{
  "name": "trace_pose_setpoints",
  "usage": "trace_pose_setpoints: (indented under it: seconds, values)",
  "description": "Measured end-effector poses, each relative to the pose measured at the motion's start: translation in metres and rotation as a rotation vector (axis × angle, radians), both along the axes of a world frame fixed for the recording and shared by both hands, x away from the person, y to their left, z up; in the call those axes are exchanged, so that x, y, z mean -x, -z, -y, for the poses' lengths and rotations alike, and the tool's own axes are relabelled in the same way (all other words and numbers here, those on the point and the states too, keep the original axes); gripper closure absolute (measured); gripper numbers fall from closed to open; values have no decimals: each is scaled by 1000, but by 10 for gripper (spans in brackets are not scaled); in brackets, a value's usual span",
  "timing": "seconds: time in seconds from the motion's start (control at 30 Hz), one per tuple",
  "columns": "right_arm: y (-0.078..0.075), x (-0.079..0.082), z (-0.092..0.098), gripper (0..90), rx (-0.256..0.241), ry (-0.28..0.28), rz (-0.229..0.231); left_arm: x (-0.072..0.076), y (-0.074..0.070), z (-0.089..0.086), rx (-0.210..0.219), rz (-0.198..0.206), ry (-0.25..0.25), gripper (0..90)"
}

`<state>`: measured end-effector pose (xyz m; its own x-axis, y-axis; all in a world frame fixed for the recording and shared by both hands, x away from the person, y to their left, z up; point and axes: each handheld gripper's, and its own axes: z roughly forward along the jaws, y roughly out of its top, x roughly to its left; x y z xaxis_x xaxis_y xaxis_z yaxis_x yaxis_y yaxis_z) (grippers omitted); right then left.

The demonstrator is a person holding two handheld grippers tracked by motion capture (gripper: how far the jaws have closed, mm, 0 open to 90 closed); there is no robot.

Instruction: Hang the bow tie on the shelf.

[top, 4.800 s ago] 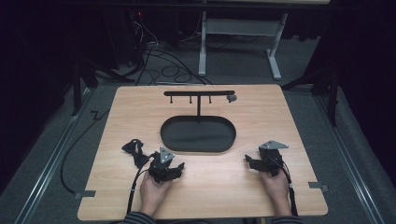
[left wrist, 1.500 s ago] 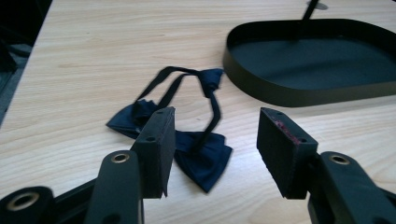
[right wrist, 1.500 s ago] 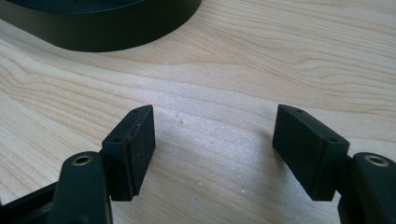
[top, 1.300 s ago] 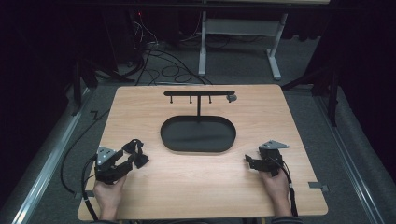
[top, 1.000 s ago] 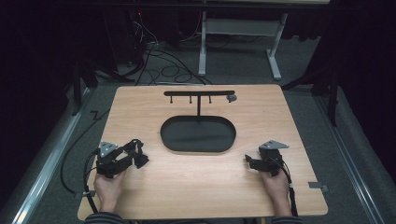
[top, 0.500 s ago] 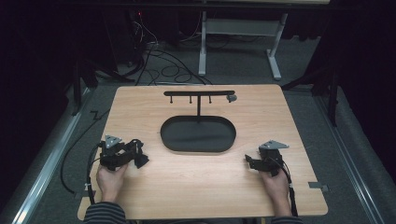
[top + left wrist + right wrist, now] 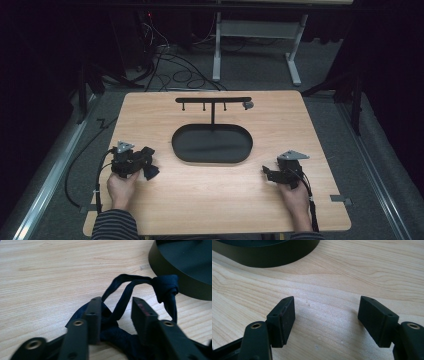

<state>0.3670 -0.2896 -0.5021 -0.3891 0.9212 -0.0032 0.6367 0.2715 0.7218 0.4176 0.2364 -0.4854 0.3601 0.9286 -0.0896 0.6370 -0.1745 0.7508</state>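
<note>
Left of the oval black tray (image 7: 212, 143), my left gripper (image 7: 116, 315) straddles a knotted black strap (image 7: 163, 286), jaws part-open, likely positioning for a pinch; my right gripper (image 7: 327, 320) waits wide open.

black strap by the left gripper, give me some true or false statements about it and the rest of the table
1. The black strap lies on the wooden table between the jaws of the left gripper. True.
2. The strap hangs from a peg of the black stand. False: it lies on the table near the left gripper.
3. The right gripper has its jaws wide apart with bare wood between them. True.
4. The strap has a knot in it. True.
5. The strap lies inside the oval tray. False: it lies on the wood beside the tray.
</note>
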Motion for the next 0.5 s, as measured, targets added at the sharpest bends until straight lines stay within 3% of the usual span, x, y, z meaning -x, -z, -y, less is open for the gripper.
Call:
trace_pose_setpoints:
  seconds: [0.33, 0.5]
  values:
    - [0, 0, 0, 314, 0, -1, 0, -1, 1, 2, -28, -3, 21, 878]
    - [0, 0, 0, 314, 0, -1, 0, 2, -4, 1, -10, 12, 25, 896]
